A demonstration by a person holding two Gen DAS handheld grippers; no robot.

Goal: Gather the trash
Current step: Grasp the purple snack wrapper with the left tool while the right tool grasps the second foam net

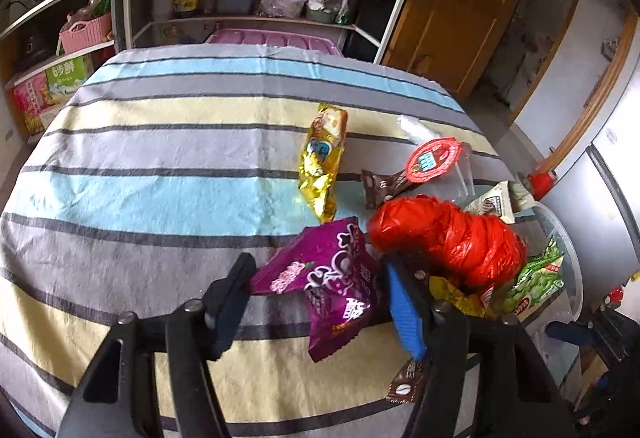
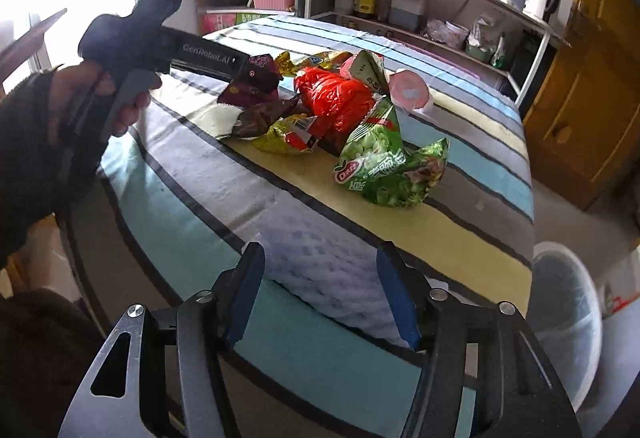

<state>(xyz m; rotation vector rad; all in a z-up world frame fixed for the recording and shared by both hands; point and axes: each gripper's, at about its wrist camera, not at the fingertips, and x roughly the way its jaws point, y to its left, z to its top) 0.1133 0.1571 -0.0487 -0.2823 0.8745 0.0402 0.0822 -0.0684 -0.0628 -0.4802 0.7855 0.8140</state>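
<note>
Purple crinkled foil snack wrapper (image 1: pixel 332 286): lies on the striped cloth-covered table (image 1: pixel 160 157), at the near end of the litter heap by the table's right edge as the left wrist view shows it. It sits directly ahead of the left gripper (image 1: pixel 320 302), between the spread jaws. Its left corner is at or just beside the black left finger (image 1: pixel 232 298); the blue pad (image 1: pixel 404 314) on the right stands apart from it. Not yet pinched, so the left gripper counts as released. Long axis runs roughly across the jaw gap, with a tail hanging toward the camera.

Neighbours, outward: crumpled red plastic bag (image 1: pixel 448 238) just right of the wrapper, close behind the right finger; small brown sweet wrapper (image 1: pixel 406 386) beneath that finger; gold foil packet (image 1: pixel 322 161) farther off; red-lidded clear plastic cup (image 1: pixel 434 157) beyond; green pea-snack bag (image 2: pixel 380 157) at the heap's edge-side end.

Right gripper (image 2: pixel 322 298): jaws apart, nothing between them, hanging over bare cloth near the table edge, well short of the heap. The left hand is nearer.

Room: open cloth lies left of the wrapper; the right side is crowded by the red bag, so closing there risks catching it. A translucent bin (image 2: pixel 568 318) stands below the table edge.
</note>
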